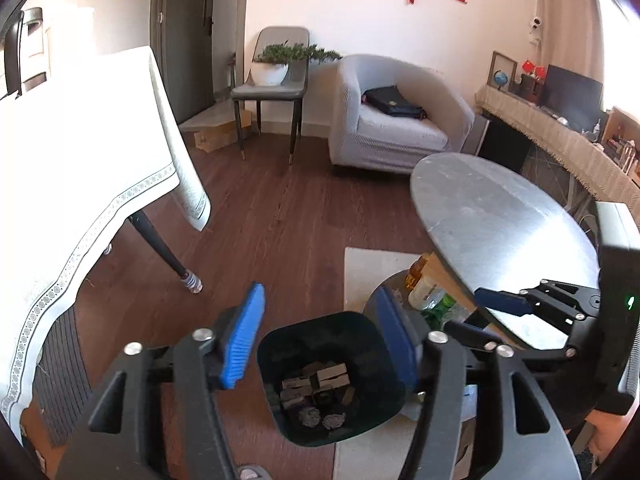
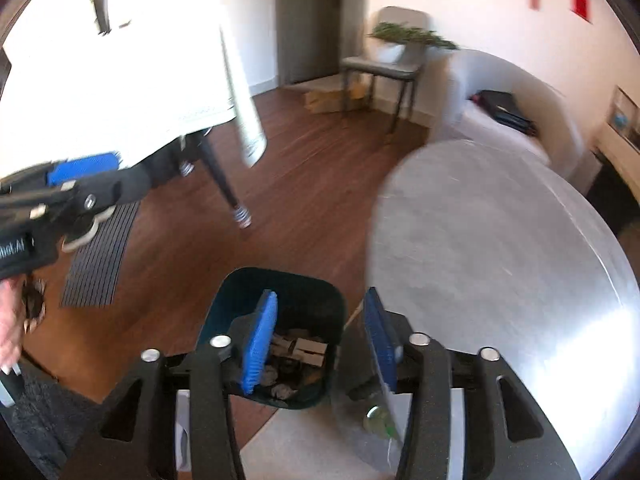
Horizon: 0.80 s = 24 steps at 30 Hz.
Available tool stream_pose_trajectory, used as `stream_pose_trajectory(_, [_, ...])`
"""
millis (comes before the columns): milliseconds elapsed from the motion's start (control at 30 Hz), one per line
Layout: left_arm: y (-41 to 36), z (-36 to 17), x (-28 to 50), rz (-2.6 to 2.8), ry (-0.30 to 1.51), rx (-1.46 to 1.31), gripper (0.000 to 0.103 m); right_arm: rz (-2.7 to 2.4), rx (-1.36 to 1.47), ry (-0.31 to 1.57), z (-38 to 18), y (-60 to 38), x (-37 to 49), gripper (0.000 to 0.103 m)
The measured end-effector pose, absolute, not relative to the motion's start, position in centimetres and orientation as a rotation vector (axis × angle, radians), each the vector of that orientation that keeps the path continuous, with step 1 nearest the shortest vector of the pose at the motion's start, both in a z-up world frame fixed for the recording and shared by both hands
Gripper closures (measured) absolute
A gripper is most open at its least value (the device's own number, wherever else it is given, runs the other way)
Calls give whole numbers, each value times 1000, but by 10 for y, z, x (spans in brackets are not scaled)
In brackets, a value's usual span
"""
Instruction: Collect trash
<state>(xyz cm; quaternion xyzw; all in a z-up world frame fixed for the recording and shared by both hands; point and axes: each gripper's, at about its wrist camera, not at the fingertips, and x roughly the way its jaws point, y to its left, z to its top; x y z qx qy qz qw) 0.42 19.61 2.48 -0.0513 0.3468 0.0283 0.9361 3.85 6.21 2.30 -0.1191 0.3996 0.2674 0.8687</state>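
A dark green trash bin (image 1: 276, 400) stands on the floor beside the round table. It holds small cardboard boxes (image 1: 320, 380) and crumpled paper balls (image 1: 334, 420). My left gripper (image 1: 320, 320) hovers over the bin, open, with nothing between its blue pads. In the right wrist view the bin (image 2: 280, 276) lies just below my right gripper (image 2: 320, 336), which is open and empty too. The boxes (image 2: 308, 348) show between its fingers. The right gripper (image 1: 484, 316) also appears at the right of the left wrist view. One left fingertip (image 2: 84, 168) shows at the left edge, held by a hand.
A round grey table (image 1: 500, 216) stands right of the bin, with bottles (image 1: 428, 292) on a lower shelf under it. A table with a white cloth (image 1: 60, 160) and dark leg is at the left. A grey armchair (image 1: 392, 120), a chair with a plant (image 1: 276, 64) and wood floor lie beyond.
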Motion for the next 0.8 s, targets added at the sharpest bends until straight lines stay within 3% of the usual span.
stream_pose_trajectory(133, [178,23,-3,67,688,-99,24,501,-205,827,25,28,28,38])
stream_pose_trajectory(200, [170,20,-6,68,680,-91,14,474,-185,812,28,9,20,29])
stream_pose_trajectory(333, [149,-3,-25,61,696,-62,10,418,-169,770,35,-25,7,13])
stream_pose_trajectory(500, [123,-18,-36,56,718,30,6,375,-147,754,37,-60,-6,5])
stream_pose_trajectory(800, [90,-11,-50,20,668,44,4,382,-128,734,40,-82,-23,4])
